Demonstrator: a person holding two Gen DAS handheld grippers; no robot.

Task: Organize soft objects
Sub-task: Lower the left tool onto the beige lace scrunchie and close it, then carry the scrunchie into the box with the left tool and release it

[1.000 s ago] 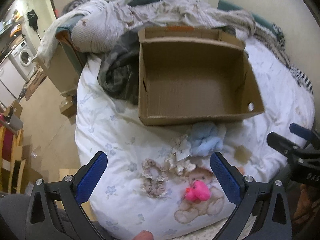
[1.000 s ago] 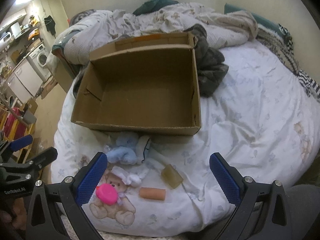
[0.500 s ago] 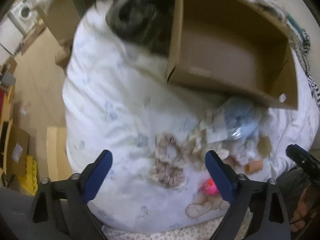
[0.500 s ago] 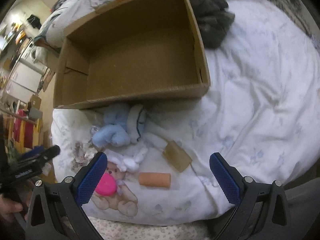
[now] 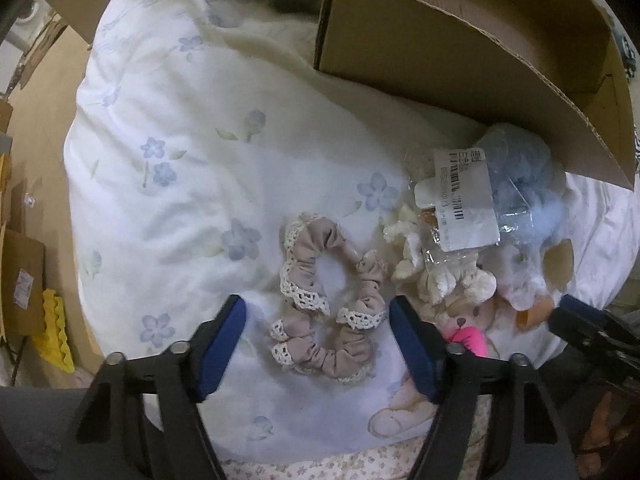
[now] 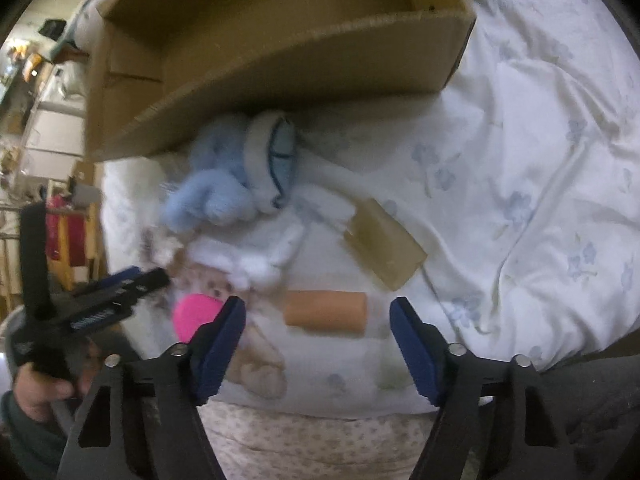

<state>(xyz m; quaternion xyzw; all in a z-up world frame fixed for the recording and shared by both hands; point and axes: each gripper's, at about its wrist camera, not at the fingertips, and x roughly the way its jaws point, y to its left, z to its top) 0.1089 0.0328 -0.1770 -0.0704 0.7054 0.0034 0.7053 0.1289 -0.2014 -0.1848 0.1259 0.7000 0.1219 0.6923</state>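
Beige fabric edged with cream lace — a scrunchie [image 5: 326, 306] lies on the white flowered bed cover [image 5: 180, 128], right between the spread blue pads of the left claw [image 5: 318, 344], which holds nothing. Just to its right sit a cream plush toy [image 5: 436, 272] under a clear labelled packet [image 5: 460, 200], a light-blue plush [image 6: 218, 188] and a pink toy [image 6: 196, 314], all bunched near the front wall of the open cardboard box [image 6: 304, 68]. The right claw [image 6: 318, 342] is also spread wide and empty — it hangs over a peach-coloured roll [image 6: 326, 313], with a tan flat piece [image 6: 384, 248] just beyond. The right-wrist view is blurred, so finer detail there is unclear.
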